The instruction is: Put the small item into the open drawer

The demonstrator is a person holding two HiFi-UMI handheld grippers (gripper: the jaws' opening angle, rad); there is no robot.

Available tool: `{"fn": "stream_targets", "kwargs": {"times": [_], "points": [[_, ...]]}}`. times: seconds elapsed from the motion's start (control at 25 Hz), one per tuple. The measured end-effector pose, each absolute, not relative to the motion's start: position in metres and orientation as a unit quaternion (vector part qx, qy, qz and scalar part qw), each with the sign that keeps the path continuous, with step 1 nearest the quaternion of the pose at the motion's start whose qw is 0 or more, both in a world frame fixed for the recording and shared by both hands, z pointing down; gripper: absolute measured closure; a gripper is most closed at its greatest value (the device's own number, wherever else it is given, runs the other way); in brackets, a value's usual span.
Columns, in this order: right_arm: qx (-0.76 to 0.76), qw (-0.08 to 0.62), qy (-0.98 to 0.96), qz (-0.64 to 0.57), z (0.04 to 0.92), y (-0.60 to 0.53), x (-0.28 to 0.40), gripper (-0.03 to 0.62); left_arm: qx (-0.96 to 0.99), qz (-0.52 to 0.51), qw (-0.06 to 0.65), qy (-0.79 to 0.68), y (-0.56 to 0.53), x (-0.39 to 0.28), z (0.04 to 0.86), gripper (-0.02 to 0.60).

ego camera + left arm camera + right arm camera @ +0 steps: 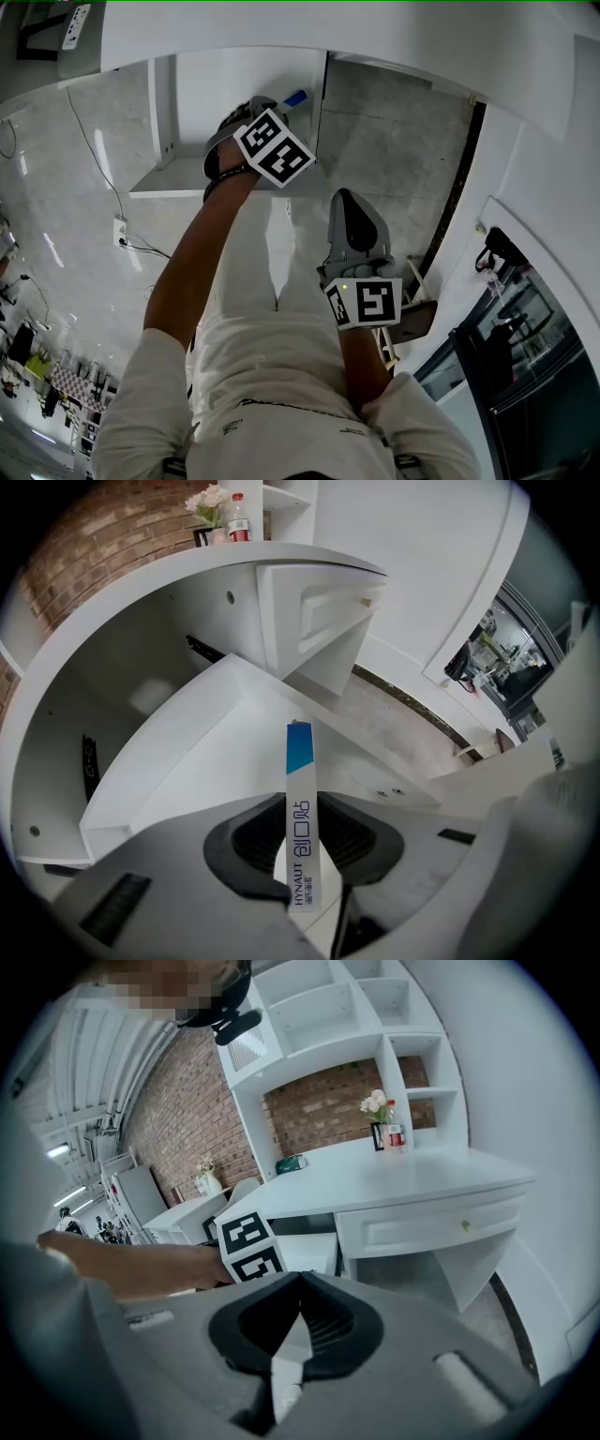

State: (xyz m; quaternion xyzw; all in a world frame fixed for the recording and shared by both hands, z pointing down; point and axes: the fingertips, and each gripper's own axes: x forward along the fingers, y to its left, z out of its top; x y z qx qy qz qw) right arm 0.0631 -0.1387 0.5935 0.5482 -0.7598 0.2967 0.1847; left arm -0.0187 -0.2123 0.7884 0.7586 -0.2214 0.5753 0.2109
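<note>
A thin white box with a blue end stands upright between the jaws of my left gripper, which is shut on it. In the head view the left gripper points steeply down over the open white drawer, and the box's blue tip pokes out past the jaws. Below the box lies the drawer's white inside. My right gripper hangs nearer my body, to the right of the drawer. Its jaws meet at the tips with nothing between them.
A white desk with a closed drawer stands ahead; flowers and a bottle stand on its top under white shelves on a brick wall. A wall socket with cables is at the left. Glass doors are at the right.
</note>
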Motion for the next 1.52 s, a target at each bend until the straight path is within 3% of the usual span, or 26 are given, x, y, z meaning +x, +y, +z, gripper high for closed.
{"fn": "stream_targets", "kwargs": {"times": [0.48, 0.96, 1.52], "points": [[0.546, 0.183, -0.761, 0.299, 0.593, -0.138, 0.067, 0.595, 0.76, 0.57, 0.219, -0.222, -0.213, -0.015, 0.788, 0.431], [0.544, 0.181, -0.767, 0.287, 0.582, -0.139, 0.064, 0.595, 0.756, 0.568, 0.214, -0.247, -0.219, -0.019, 0.771, 0.43], [0.545, 0.164, -0.78, 0.259, 0.532, -0.147, 0.072, 0.595, 0.766, 0.541, 0.193, -0.288, -0.225, -0.012, 0.691, 0.437]]}}
